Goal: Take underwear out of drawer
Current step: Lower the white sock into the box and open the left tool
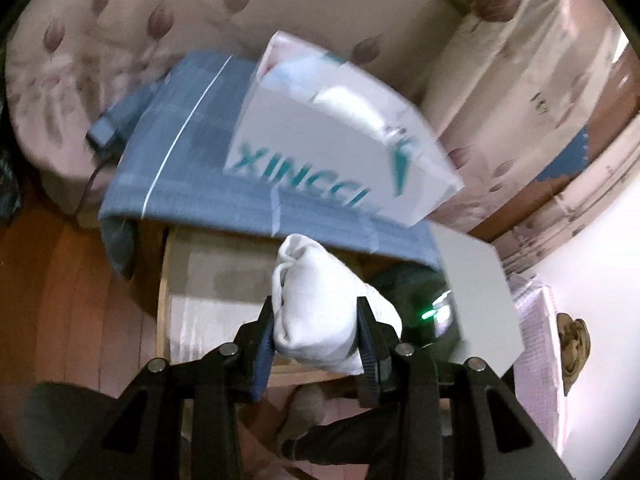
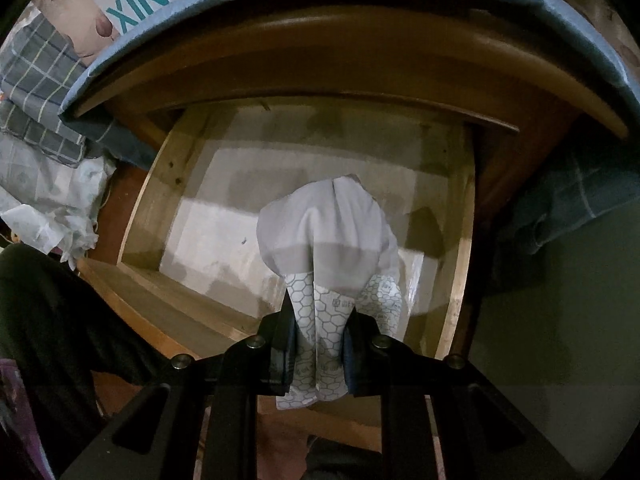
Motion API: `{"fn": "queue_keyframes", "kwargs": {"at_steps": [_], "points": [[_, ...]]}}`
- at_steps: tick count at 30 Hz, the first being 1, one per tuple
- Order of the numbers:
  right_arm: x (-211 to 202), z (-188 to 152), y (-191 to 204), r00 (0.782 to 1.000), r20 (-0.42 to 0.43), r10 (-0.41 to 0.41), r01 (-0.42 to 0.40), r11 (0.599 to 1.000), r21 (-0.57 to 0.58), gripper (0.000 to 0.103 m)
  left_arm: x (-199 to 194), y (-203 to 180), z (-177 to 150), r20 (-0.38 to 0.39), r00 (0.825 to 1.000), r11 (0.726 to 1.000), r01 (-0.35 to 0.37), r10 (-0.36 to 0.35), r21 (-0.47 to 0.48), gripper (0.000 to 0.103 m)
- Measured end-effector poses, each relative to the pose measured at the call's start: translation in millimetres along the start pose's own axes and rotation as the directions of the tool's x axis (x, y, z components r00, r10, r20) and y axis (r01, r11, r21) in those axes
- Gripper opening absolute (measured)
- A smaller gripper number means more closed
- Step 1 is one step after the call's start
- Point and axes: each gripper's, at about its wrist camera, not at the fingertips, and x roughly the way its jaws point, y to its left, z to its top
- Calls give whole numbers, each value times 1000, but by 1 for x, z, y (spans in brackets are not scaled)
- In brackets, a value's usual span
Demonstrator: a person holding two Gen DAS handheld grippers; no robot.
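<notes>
Open wooden drawer (image 2: 456,280), pale plank walls, floor lined with whitish paper (image 2: 224,236) (patchy, stained grey in places). Above it a brown wooden worktop (image 2: 320,72) with rounded front edge, draped in a blue-grey checked cloth (image 1: 192,152) whose corner hangs over the left side. On the cloth stands a white box with teal lettering (image 1: 320,152), tilted in view, contents blurred. Reddish wood floor (image 1: 60,280) to the left of the drawer. Crumpled pale wrapping (image 2: 48,200) lies on that floor.
</notes>
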Motion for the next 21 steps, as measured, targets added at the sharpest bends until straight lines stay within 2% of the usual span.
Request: {"fn": "queue_keyframes", "kwargs": {"at_steps": [5,10,15,21], "points": [[3,0,2,1000,-7,7,-7,1000,-4,17,-26,-42,52,64,998,996,7,-12,83,37],[3,-1,-2,1000,-5,18,-18,1000,0,17,-21,-71,102,112,994,991,-11,-4,134,37],[3,-2,-3,1000,-8,27,-27,1000,-1,17,16,-90,149,115,993,987,-57,40,149,37],[2,-2,-4,999,-11,35,-35,999,-1,17,80,-91,171,62,993,985,-107,99,136,37]]}}
